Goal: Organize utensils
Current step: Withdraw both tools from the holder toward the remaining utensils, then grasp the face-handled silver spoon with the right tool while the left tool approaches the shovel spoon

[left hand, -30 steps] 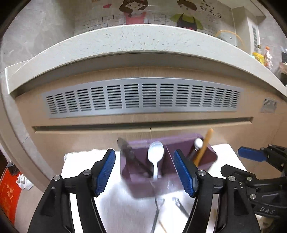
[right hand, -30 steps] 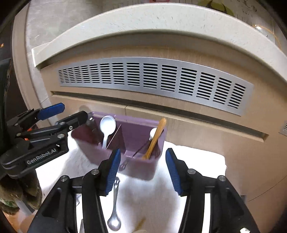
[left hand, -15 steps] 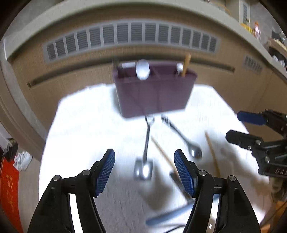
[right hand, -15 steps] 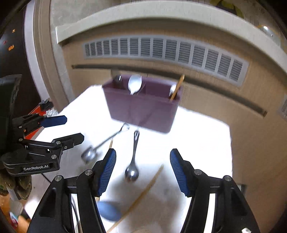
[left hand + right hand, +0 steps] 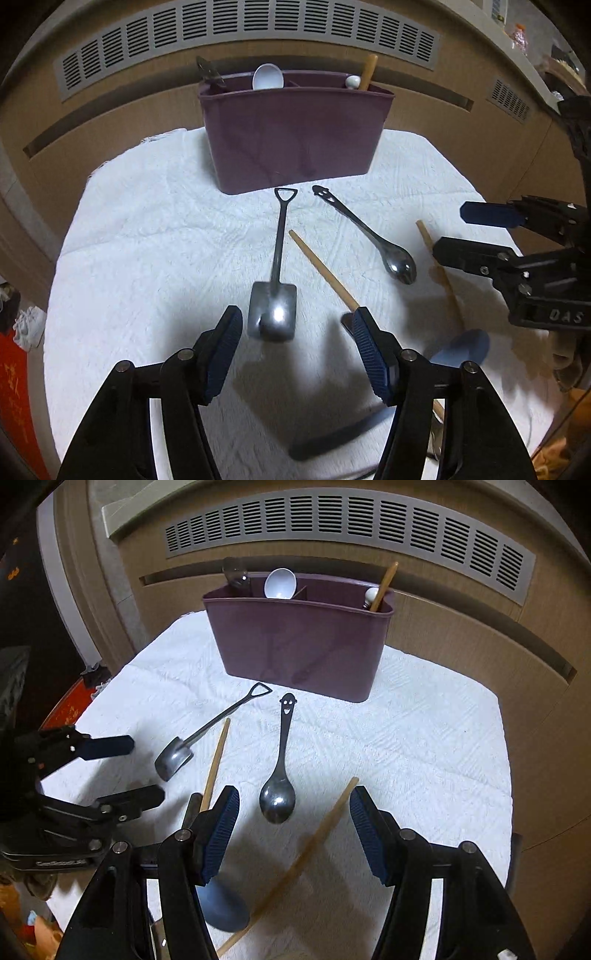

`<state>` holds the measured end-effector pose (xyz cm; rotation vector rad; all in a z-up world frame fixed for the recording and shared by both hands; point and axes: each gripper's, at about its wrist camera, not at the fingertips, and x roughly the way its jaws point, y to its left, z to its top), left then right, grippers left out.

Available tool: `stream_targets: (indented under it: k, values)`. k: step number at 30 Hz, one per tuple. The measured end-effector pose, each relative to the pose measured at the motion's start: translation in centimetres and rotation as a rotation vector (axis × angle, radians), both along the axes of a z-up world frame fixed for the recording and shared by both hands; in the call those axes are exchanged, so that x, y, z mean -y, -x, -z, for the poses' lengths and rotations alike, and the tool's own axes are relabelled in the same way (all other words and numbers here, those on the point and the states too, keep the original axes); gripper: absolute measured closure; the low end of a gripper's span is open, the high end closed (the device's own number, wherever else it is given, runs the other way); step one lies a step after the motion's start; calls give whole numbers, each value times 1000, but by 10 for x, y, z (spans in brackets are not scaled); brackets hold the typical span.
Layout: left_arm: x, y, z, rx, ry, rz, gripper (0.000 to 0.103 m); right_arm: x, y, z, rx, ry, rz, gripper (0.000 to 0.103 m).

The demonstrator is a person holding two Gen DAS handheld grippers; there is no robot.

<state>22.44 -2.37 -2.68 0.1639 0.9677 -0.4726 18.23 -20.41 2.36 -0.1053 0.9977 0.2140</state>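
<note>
Purple caddy point(image 5: 295, 136): wall hides the lower parts of the white spoon point(image 5: 268, 76), wooden stick point(image 5: 368, 72) and dark utensil point(image 5: 208, 70) inside; only tops show.

Blue spoon point(image 5: 221, 904): handle hidden behind the right gripper's finger point(image 5: 218, 830); in the left wrist view its bowl is blurred.

Dark handle point(image 5: 340, 432) near the bottom edge: smeared, type unreadable.

Chopstick point(image 5: 291, 864): lower end cut off by the frame edge.

Black gripper frames, ribbed blue fingers point(image 5: 225, 350)
</note>
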Motion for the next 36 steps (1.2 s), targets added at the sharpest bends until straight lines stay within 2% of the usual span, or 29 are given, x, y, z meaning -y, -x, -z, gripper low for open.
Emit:
stream_targets:
  k: [2, 4, 6, 8, 11, 16, 21, 23, 25, 28, 33, 36]
  values:
    - [3, -16, 6, -21, -9, -15, 50, -2, -5, 1, 3, 18, -7, 44]
    - [4, -30, 11, -42, -18, -40, 52, -7, -16, 2, 6, 33, -32, 48]
    - [1, -34, 12, -54, 6, -46, 52, -13, -28, 6, -8, 45, -68, 68]
    - [-4, -33, 12, -46, 12, -57, 52, -19, -41, 12, -32, 48, -102, 78]
    - [-13, -27, 11, -42, 14, -68, 52, -27, -60, 22, -55, 44, -101, 78]
    - [-37, -20, 6, -39, 61, -91, 51, -34, -92, 36, -79, 8, -63, 78]
    - [-44, -21, 8, -79, 91, -80, 51, -45, -110, 54, -114, 39, -62, 78]
    - [-42, -19, 6, -78, 100, -74, 51, -49, -114, 55, -100, 47, -66, 78]
    - [-43, -19, 5, -75, 111, -69, 51, -54, -115, 55, -103, 77, -79, 78]
    - [-42, -19, 4, -76, 110, -64, 51, -55, -111, 53, -113, 91, -90, 92]
    - [-38, -23, 5, -111, 142, -33, 51, -47, -98, 48, -102, 78, -81, 92]
    - [-30, -31, 0, -93, 142, -13, 51, -35, -82, 39, -85, 57, -80, 92]
